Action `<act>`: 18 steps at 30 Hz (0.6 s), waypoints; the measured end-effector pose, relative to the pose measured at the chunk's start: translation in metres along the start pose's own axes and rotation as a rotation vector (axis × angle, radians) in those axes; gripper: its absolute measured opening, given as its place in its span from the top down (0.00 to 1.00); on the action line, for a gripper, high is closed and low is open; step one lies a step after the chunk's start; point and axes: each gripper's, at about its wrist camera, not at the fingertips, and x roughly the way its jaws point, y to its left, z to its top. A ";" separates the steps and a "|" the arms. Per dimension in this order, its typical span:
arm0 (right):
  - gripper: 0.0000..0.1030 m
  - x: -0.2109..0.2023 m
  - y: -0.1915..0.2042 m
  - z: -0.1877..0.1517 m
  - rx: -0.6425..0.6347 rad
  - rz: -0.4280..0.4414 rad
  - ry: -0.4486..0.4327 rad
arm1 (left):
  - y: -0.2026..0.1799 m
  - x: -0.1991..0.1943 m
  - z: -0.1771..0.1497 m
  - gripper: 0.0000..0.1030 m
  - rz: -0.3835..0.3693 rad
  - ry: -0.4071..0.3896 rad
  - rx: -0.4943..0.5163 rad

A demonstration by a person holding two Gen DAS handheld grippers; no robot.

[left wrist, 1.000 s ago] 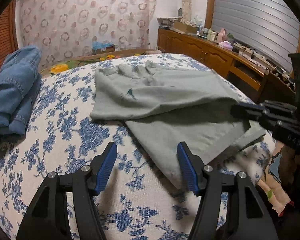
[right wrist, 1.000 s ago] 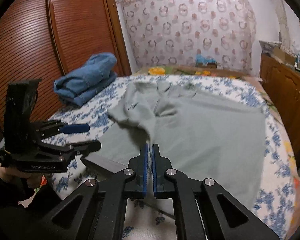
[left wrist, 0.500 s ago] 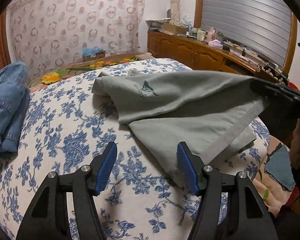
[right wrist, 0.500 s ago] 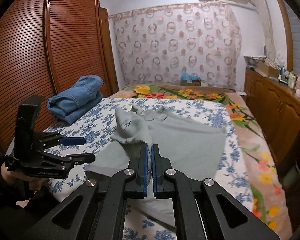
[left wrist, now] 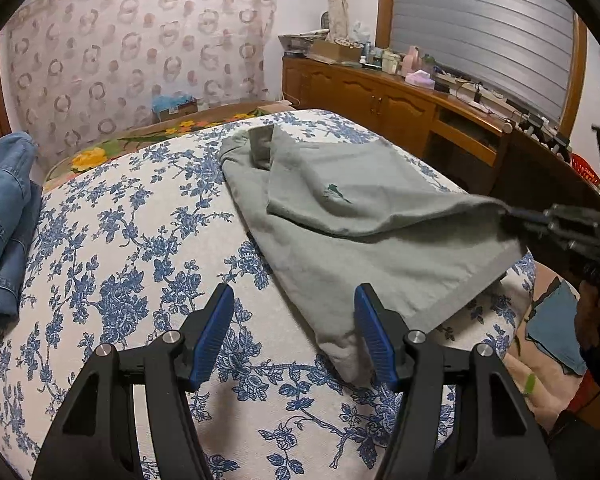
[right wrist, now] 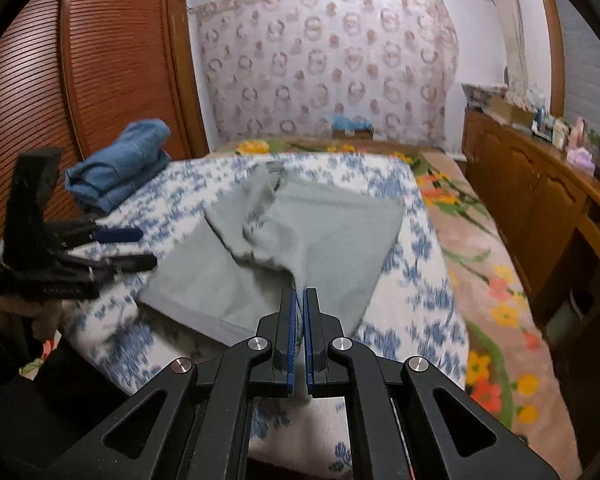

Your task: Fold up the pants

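Note:
Grey-green pants (left wrist: pixel 340 224) lie on the bed's blue-flowered cover (left wrist: pixel 140 240), one leg folded over the other. My right gripper (right wrist: pixel 299 300) is shut on the upper leg's hem and holds it off the bed; it shows at the right of the left wrist view (left wrist: pixel 512 212). The pants also show in the right wrist view (right wrist: pixel 320 236). My left gripper (left wrist: pixel 294 320) is open and empty, low over the cover, its right finger beside the lower leg's corner. It shows at the left of the right wrist view (right wrist: pixel 128 248).
Folded blue jeans (left wrist: pixel 4 216) lie at the bed's left side, near a brown slatted wardrobe (right wrist: pixel 80 80). A wooden dresser (left wrist: pixel 400 108) with small items runs along the right wall. A flowered rug (right wrist: pixel 480 280) covers the floor between bed and dresser.
My right gripper has pulled the upper leg's hem to the right and toward the bed's near edge, drawing the cloth taut. My left gripper stays open near the lower leg's corner.

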 end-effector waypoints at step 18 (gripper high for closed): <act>0.69 -0.009 -0.030 0.002 0.091 -0.106 -0.008 | 0.011 -0.004 -0.004 0.38 0.024 -0.011 -0.033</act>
